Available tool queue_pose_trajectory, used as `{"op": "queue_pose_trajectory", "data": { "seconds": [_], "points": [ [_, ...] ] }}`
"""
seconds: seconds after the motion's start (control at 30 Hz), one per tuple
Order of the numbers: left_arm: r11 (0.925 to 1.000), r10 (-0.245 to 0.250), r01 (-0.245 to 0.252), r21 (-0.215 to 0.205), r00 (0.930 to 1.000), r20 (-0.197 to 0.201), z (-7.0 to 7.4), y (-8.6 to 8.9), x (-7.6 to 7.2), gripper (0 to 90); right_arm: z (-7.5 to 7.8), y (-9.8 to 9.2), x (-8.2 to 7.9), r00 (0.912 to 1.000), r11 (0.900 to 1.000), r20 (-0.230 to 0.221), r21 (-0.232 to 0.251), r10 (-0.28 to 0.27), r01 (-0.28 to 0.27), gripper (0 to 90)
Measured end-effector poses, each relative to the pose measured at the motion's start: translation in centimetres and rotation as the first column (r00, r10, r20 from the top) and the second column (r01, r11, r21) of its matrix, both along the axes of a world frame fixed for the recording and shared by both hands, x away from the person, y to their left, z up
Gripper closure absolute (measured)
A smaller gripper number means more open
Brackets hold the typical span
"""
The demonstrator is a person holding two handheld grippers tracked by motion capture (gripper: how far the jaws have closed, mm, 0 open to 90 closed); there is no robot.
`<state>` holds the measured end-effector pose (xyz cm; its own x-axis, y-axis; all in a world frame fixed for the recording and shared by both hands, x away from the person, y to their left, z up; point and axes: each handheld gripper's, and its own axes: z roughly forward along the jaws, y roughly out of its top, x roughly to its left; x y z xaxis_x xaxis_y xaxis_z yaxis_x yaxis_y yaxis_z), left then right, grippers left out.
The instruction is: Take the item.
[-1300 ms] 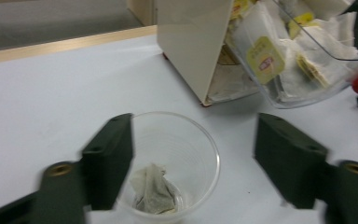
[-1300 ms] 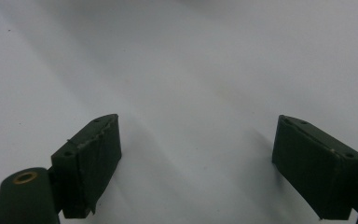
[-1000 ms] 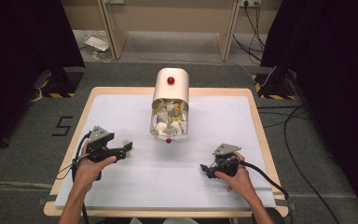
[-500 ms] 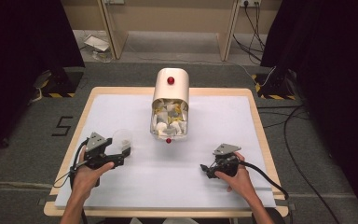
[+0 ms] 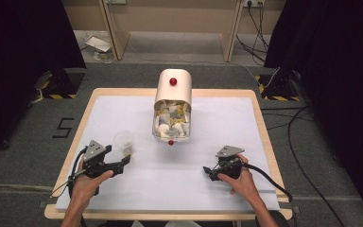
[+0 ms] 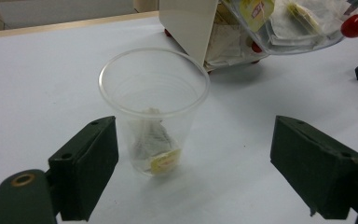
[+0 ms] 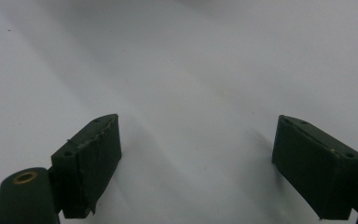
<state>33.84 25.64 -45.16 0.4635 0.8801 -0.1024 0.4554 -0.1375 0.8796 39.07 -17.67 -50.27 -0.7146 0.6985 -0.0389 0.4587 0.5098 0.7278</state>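
A clear plastic cup (image 5: pixel 124 141) (image 6: pixel 154 100) stands upright on the white table, with a tea bag (image 6: pixel 156 148) lying in its bottom. My left gripper (image 5: pixel 124 161) (image 6: pixel 196 163) is open just short of the cup, and nothing is between its jaws. A cream dispenser box (image 5: pixel 172 99) with a clear lid and red knobs sits at the table's middle back, full of tea bags (image 6: pixel 261 18). My right gripper (image 5: pixel 210 173) (image 7: pixel 198 158) is open over bare table at the front right, holding nothing.
The white table top (image 5: pixel 170 179) has a wooden rim (image 5: pixel 260 118). Cables (image 5: pixel 269 179) trail from both grippers toward the front edge. A red knob (image 6: pixel 355 25) on the dispenser lid hangs near the cup's far side.
My left gripper has pulled back toward the front edge and let go of the cup, which now stands uncovered ahead of it. The right gripper has stayed put.
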Motion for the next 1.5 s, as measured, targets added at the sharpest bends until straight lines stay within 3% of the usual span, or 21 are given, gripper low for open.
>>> {"op": "queue_pose_trajectory", "data": {
  "seconds": [0.23,0.67,1.5],
  "points": [
    [1.0000,-0.008,0.008,0.005,0.9999,-0.010,-1.0,-0.1,-0.2,14.6,0.0,0.0,0.0,1.0000,1.000,0.001,-0.002,0.001,-0.001,16.2],
    [1.0000,-0.008,0.008,0.002,1.0000,-0.005,-1.5,-0.1,-0.3,14.8,0.0,0.0,0.0,1.0000,1.000,0.003,-0.002,0.001,-0.001,16.2],
    [0.9967,-0.046,0.051,0.063,0.9953,-0.085,-4.8,-0.7,-1.6,14.7,0.0,0.1,-0.1,1.0000,1.000,-0.002,0.002,-0.002,0.002,16.4]
  ]
}}
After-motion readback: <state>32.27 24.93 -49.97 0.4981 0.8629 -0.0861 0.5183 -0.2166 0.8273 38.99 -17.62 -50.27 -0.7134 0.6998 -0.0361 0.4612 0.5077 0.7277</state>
